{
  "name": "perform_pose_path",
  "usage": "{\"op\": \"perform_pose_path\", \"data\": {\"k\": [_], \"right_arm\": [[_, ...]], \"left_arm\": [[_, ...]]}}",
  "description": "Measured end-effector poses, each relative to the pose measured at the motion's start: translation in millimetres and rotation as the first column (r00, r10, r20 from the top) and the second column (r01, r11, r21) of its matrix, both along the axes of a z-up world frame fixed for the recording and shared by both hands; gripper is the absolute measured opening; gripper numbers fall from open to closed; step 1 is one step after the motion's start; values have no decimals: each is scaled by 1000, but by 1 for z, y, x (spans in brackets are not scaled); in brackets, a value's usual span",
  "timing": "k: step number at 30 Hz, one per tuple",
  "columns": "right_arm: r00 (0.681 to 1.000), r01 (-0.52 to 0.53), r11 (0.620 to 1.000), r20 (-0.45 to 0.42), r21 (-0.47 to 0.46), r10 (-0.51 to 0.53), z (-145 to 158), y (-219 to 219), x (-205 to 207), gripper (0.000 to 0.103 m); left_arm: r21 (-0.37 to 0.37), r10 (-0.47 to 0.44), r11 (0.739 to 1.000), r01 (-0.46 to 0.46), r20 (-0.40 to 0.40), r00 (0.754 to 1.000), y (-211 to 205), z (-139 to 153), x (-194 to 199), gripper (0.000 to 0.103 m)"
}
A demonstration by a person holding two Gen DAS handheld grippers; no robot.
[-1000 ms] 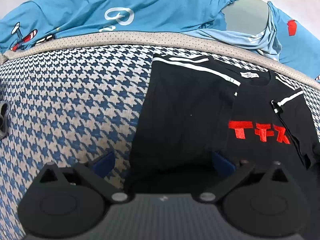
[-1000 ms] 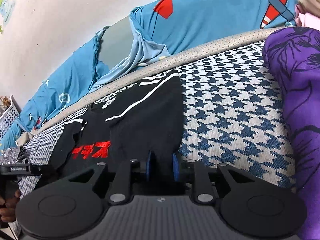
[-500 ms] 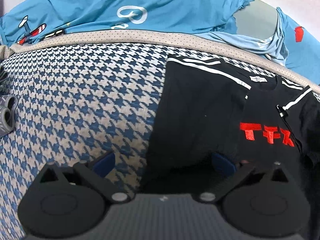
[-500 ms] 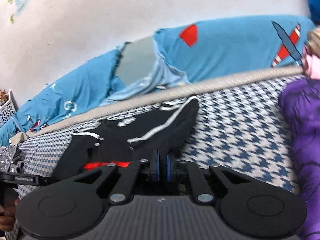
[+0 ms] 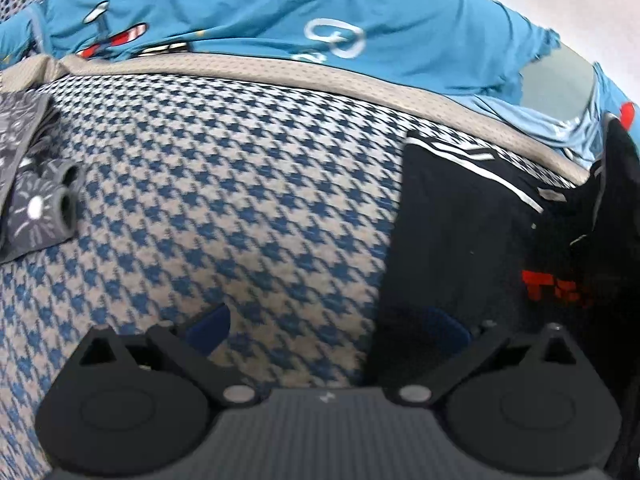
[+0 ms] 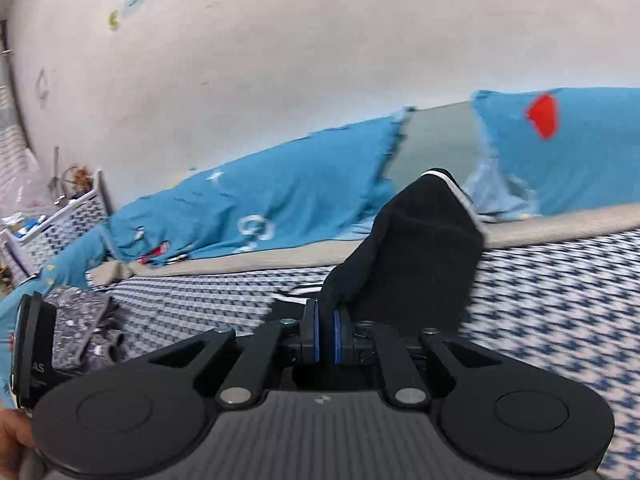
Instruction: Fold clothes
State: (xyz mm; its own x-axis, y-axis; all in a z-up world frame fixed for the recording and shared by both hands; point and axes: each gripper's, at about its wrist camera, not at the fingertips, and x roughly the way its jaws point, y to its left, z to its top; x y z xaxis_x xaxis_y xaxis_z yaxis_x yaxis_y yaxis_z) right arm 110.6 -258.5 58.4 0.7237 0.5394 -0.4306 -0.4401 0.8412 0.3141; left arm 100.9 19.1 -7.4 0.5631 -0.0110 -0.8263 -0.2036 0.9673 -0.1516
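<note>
While the black T-shirt (image 5: 460, 216) lies on the houndstooth bed cover (image 5: 240, 200) with its red lettering (image 5: 554, 286) showing, the right gripper (image 6: 326, 334) has its blue pads (image 6: 337, 334) pressed together on a pinch of the shirt's edge, and that side stands up off the bed as a dark peak with a white-striped trim (image 6: 450, 182) at the top. The left gripper (image 5: 326, 328) hangs low over the cover with its fingers (image 5: 208, 326) wide apart, one over bare houndstooth and the other over the shirt's near edge, holding nothing. The step in hand looks like folding one side of the shirt over toward the middle. To do it well, the lifted side should travel across in a smooth arc with the cloth kept lightly taut, so the crease falls straight from hem to shoulder and does not bunch. The free gripper could usefully press down on the shirt near the intended crease to stop the whole garment from sliding. The grip looks small, so a jerk may pull the fabric free. A grey patterned item (image 5: 36, 200) lies well apart on the left.
</note>
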Motion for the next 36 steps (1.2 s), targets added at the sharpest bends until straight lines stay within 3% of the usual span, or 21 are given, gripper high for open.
{"op": "perform_pose_path", "data": {"k": [5,9,14,16,22,28,36], "right_arm": [[995,-102,995,-13,-8,102,-15,57,9,9],[981,-185,980,-73,-76,179,-49,104,16,9],[978,-195,972,-103,-130,183,-74,120,18,12],[977,-198,969,-114,-150,182,-84,126,19,20],[976,-198,971,-122,-131,183,-70,119,16,30],[982,-177,977,-90,-118,167,-39,91,-3,37],[988,-135,976,-101,-170,119,-28,50,-32,39]], "left_arm": [[-7,42,999,-42,-8,999,25,-1,-8,103],[-15,73,997,-74,-16,997,43,-1,-12,103],[-25,91,995,-91,-32,995,56,-3,-17,103],[-33,97,995,-98,-33,995,59,-3,-18,103],[-45,100,994,-101,-28,995,60,1,-19,103],[-4,44,999,-45,-9,999,41,3,-22,103],[26,-43,999,43,-5,999,11,0,-47,103]]}}
